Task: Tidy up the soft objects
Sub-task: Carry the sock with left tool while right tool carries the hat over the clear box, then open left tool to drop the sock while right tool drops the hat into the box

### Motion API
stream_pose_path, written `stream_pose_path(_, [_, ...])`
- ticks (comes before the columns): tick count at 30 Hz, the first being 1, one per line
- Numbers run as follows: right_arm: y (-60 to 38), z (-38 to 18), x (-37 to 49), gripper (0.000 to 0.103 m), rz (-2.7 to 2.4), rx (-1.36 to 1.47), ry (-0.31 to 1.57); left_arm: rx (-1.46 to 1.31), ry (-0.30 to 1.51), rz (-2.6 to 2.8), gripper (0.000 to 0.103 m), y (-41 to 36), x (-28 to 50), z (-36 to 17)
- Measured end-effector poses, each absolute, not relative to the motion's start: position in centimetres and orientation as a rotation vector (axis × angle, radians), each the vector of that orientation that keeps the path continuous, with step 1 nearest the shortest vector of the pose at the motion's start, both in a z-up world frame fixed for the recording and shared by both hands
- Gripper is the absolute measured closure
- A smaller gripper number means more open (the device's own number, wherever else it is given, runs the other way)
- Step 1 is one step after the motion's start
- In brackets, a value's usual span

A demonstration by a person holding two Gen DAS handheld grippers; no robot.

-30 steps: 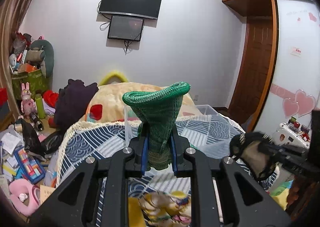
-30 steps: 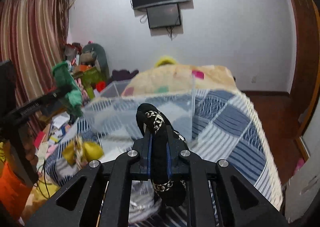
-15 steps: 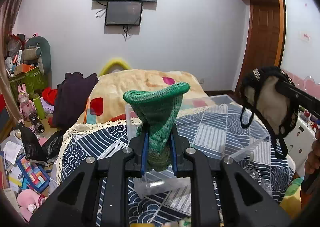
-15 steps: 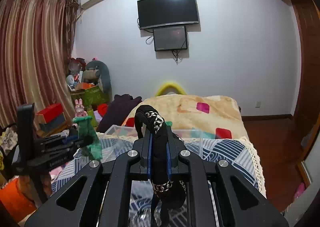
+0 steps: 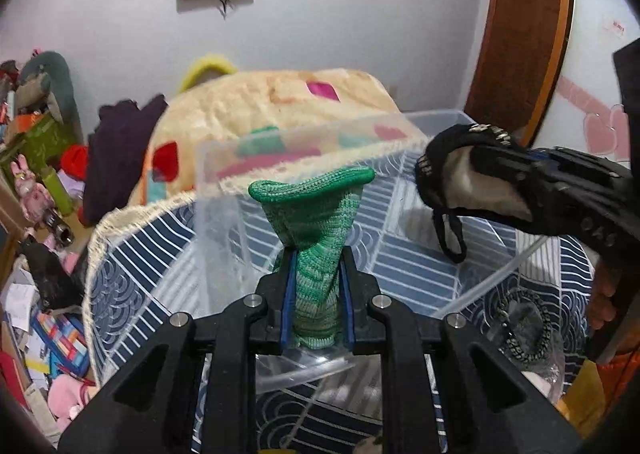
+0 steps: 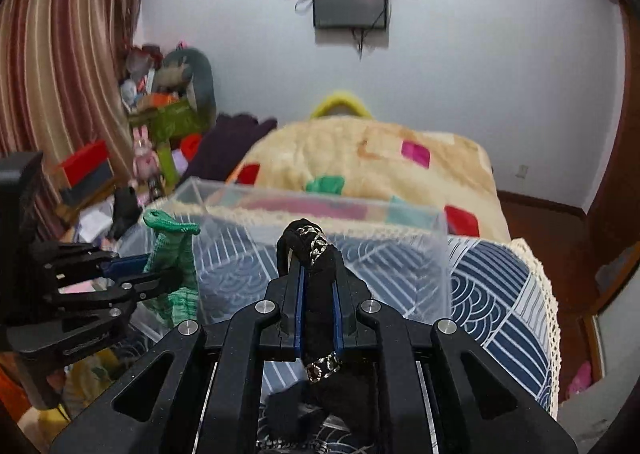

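Both claws grip soft things over the clear bin (image 5: 400,126).
Left claw (image 5: 316,294) pinches a green sock (image 5: 316,210); right claw (image 6: 318,294) pinches a black chain-trimmed cloth (image 6: 316,266) beside it.

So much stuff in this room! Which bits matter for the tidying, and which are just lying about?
In use:
- green knitted piece, clamped in the left claw
- black chain-trimmed piece, clamped in the right claw
- clear plastic bin on the bed

Lying about:
- patchwork blanket
- wall screen
- striped curtain

**Bed and its load**

The bed (image 6: 500,286) wears a blue patterned cover. A clear plastic bin (image 6: 320,250) sits at its centre; a cream blanket (image 6: 360,158) with coloured patches is heaped at twelve o'clock, dark purple clothing (image 5: 120,150) at ten.
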State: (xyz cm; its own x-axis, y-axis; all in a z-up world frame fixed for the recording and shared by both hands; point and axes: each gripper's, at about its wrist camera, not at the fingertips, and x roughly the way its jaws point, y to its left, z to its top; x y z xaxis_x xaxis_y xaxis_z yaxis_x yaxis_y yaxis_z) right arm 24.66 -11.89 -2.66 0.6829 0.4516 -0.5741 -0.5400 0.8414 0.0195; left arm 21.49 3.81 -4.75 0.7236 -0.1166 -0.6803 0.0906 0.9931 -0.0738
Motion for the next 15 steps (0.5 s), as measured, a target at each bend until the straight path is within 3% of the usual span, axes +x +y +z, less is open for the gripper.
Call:
stream_pose_path(3, [-11.7,-3.6,25.2,0.092,0.555,-0.192,0.646,-0.033,0.746,-0.111,0.084,3.5,21.3,-4.7])
stream_pose_path(7, [-11.7,-4.1,25.0,0.091,0.555,-0.199,0.676,-0.046,0.734,-0.124,0.063,3.6,20.8,-4.1])
stream_pose_path(15, [-13.4,-2.2,23.1,0.069,0.570,-0.195,0.629,-0.064,0.667,-0.117,0.053,4.1,18.6,-2.0])
